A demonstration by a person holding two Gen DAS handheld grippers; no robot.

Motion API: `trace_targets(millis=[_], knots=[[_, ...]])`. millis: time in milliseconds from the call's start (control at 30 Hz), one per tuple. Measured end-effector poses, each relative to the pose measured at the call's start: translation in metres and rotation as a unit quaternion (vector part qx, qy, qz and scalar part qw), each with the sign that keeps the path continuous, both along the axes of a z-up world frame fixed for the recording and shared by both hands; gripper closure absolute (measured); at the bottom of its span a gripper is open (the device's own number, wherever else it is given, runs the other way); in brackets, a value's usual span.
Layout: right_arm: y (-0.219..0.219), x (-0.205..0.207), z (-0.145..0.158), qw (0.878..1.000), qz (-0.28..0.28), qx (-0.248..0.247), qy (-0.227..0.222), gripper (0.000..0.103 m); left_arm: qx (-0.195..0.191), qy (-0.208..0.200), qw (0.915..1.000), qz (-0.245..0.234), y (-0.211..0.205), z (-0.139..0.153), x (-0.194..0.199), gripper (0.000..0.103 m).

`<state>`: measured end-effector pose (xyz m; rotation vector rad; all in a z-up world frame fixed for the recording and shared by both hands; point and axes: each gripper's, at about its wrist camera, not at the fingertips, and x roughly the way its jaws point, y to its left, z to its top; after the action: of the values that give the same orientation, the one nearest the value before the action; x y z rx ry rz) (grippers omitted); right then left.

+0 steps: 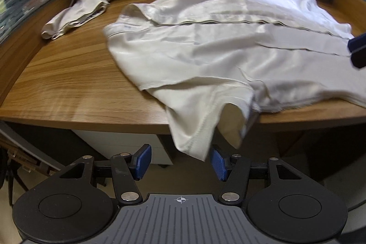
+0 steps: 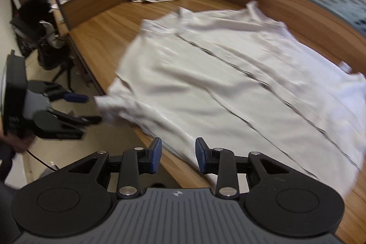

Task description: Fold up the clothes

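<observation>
Left wrist view. A cream shirt point(image 1: 217, 49) lies spread on the wooden table point(image 1: 68, 84), one sleeve point(image 1: 201, 127) hanging over the near edge. The left gripper point(image 1: 180, 162) (jaws apart, blue pads) sits below that sleeve. A second folded garment point(image 1: 77, 13) rests far left, well apart.

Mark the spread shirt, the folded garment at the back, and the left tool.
spread shirt point(image 1: 205, 56), left wrist view, middle of its body
folded garment point(image 1: 77, 13), left wrist view, its top layer
left tool point(image 1: 180, 162), left wrist view, midway between its fingertips
</observation>
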<state>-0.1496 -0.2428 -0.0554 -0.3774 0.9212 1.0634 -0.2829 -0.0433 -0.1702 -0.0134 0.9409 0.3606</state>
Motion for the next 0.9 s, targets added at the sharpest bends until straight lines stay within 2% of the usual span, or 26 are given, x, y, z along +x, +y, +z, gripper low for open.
trace_targets(millis=[33, 67, 133, 233, 367, 500, 600, 733, 800, 833, 867, 900], knots=[[0.010, -0.004, -0.002, 1.000, 0.006, 0.003, 0.004, 0.063, 0.002, -0.003, 1.0000, 0.001, 0.001, 0.001, 0.000, 0.064], [0.019, -0.009, -0.003, 1.000, 0.011, 0.005, 0.009, 0.062, 0.003, -0.006, 1.0000, 0.002, 0.003, 0.003, 0.000, 0.085], [0.038, -0.018, -0.005, 1.000, 0.024, 0.012, 0.016, 0.056, 0.003, -0.015, 0.9999, -0.002, 0.006, 0.012, -0.001, 0.098], [0.066, -0.032, -0.004, 0.999, 0.048, 0.017, 0.008, 0.053, 0.015, -0.035, 0.9992, -0.014, 0.010, 0.032, 0.000, 0.099], [0.099, -0.044, 0.001, 0.996, 0.087, 0.014, -0.024, 0.051, 0.026, -0.050, 0.9971, -0.051, 0.010, 0.054, 0.006, 0.099], [0.122, -0.050, -0.001, 0.989, 0.137, -0.012, -0.062, 0.053, 0.023, -0.063, 0.9944, -0.082, 0.012, 0.067, 0.012, 0.099], [0.137, -0.054, -0.004, 0.981, 0.169, -0.031, -0.086, 0.053, 0.003, -0.072, 0.9937, -0.086, 0.019, 0.070, 0.016, 0.099], [0.147, -0.054, -0.009, 0.977, 0.186, -0.037, -0.100, 0.053, -0.024, -0.082, 0.9917, -0.096, 0.027, 0.075, 0.017, 0.099], [0.152, -0.053, -0.013, 0.975, 0.192, -0.038, -0.108, 0.057, -0.034, -0.085, 0.9907, -0.100, 0.030, 0.078, 0.017, 0.099], [0.154, -0.051, -0.015, 0.974, 0.192, -0.038, -0.112, 0.064, -0.033, -0.086, 0.9908, -0.100, 0.030, 0.079, 0.016, 0.099], [0.156, -0.050, -0.016, 0.974, 0.190, -0.039, -0.116, 0.080, -0.031, -0.087, 0.9908, -0.099, 0.031, 0.079, 0.016, 0.099], [0.157, -0.048, -0.017, 0.974, 0.187, -0.039, -0.118, 0.091, -0.032, -0.088, 0.9909, -0.096, 0.031, 0.080, 0.015, 0.099]])
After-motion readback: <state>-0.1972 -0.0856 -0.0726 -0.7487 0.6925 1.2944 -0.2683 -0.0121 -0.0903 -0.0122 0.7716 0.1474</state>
